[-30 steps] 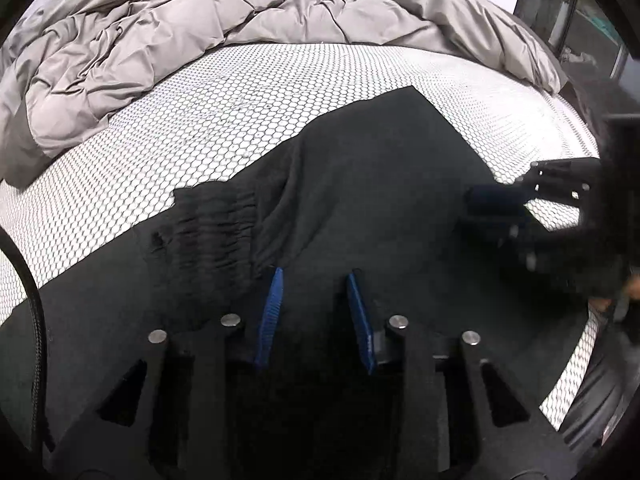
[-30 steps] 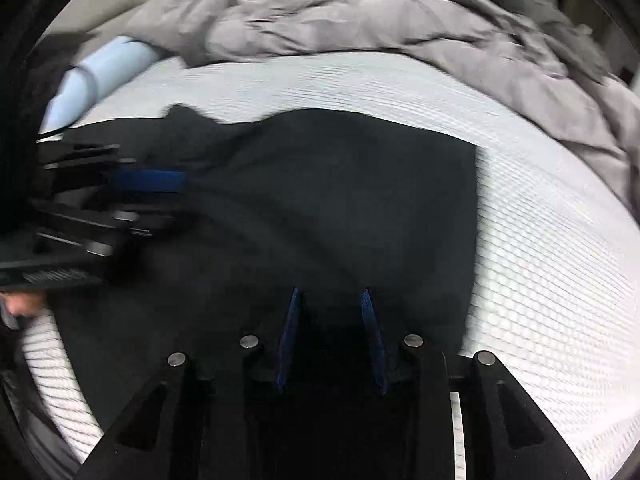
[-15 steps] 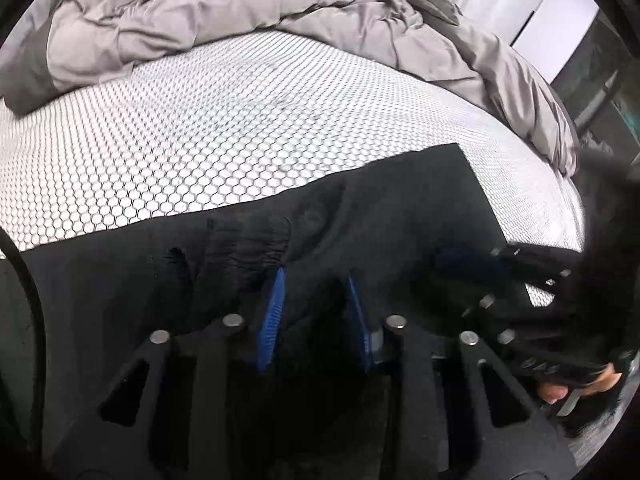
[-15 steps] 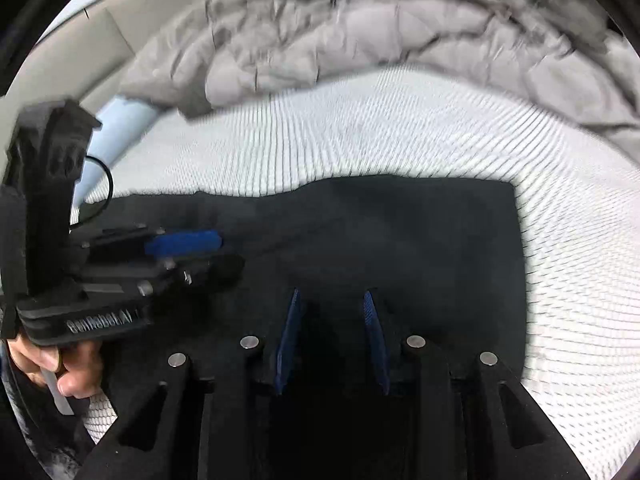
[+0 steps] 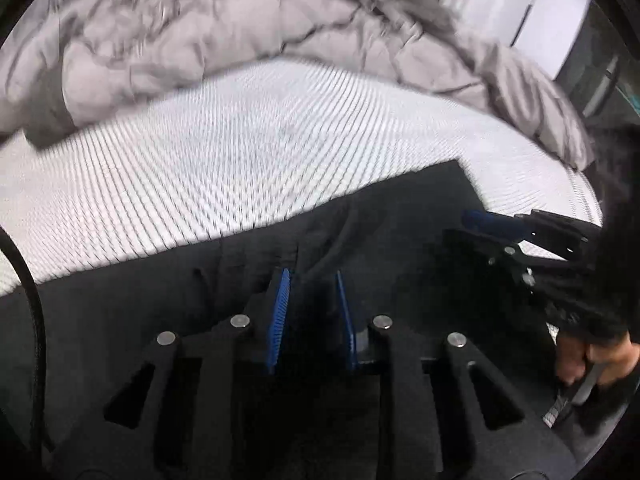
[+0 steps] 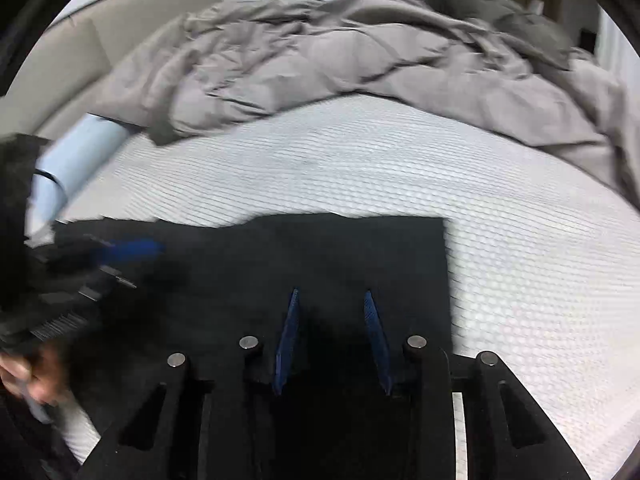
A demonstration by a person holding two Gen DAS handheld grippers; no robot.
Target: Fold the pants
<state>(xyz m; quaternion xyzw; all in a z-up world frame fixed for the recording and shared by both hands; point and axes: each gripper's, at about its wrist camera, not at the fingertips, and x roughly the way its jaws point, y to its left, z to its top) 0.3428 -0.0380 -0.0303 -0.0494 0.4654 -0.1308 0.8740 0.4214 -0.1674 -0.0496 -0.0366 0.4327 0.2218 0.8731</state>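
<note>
Pants (image 6: 320, 264) edge seemingly straight; white mattress (image 6: 400, 168) open beyond

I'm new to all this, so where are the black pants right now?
The black pants lie flat on the white mattress, in the lower middle of both wrist views, nearer than the rumpled grey duvet.

Black pants (image 6: 320, 256) and rumpled grey duvet (image 6: 360, 60) lie on white-meshed bed (image 6: 400, 168).
</note>
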